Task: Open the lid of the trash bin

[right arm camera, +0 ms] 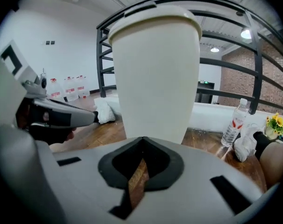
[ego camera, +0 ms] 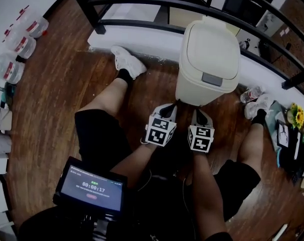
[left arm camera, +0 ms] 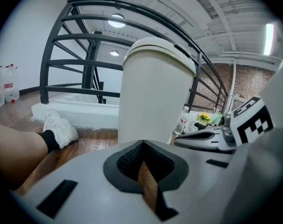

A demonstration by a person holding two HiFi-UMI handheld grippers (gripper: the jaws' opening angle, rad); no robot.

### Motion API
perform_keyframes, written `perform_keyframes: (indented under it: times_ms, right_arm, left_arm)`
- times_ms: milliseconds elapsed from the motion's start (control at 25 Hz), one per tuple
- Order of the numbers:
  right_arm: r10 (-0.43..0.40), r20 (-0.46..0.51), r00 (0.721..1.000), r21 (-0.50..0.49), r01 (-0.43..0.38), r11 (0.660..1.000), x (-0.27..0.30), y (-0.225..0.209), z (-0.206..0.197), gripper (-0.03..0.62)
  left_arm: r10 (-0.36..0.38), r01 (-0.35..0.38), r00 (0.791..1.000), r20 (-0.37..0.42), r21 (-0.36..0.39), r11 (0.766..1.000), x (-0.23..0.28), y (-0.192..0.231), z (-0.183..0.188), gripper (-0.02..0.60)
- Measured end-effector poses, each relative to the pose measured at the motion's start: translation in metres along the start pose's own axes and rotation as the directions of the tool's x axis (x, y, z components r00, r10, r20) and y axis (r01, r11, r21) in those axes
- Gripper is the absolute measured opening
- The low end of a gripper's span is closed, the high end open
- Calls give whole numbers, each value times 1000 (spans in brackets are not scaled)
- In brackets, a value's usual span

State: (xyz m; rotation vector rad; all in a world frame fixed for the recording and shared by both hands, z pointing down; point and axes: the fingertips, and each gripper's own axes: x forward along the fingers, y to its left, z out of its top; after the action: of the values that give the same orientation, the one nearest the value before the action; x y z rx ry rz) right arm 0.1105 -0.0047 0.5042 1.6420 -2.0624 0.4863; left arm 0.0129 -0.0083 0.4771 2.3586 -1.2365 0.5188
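A cream trash bin (ego camera: 207, 59) stands on the wood floor against the white ledge, its lid down, with a grey latch (ego camera: 212, 79) at the lid's front edge. My left gripper (ego camera: 172, 106) and right gripper (ego camera: 199, 113) hover side by side just in front of the bin's base, both shut with nothing between the jaws. The bin (left arm camera: 155, 92) fills the middle of the left gripper view beyond the closed left gripper (left arm camera: 142, 146). The bin (right arm camera: 155, 73) stands likewise close ahead of the right gripper (right arm camera: 142, 141). Neither gripper touches it.
The person's bare legs and white shoes (ego camera: 128, 61) flank the bin. A black railing (ego camera: 142, 4) curves behind it. A water bottle (ego camera: 250, 93) and flowers (ego camera: 296, 116) lie to the right, large water jugs (ego camera: 19, 44) at far left, and a tablet (ego camera: 92, 187) sits near the lap.
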Motion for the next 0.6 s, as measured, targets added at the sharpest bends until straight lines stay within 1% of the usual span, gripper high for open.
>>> perform_keyframes:
  times_ms: [80,160,320,480,600]
  right_arm:
    - [14,34,999,8,-14,1000,-14,5,6,5]
    - [50,65,997,26,-52,998,-28,14,9,5]
    - [78,110,991,37,-82,996,-56,21,9,5]
    - [119,161,980,-14,-118,993,-84,30,15,5]
    - [110,181,977,-31,-106,994,-101,29,18,5]
  left_arm:
    - [-1,1,1000,25,0,1000,-11,-10,4,-2]
    - [-5,5,999,46,8,1000,-24,-21,6,-2]
    - [-16,14,998,60,34,999,-45,-43,1,-2]
    - [-11,6,996,85,52,999,-65,-59,5,-2]
    - [-11,3,995,103,77,997,-77,-68,8,-2]
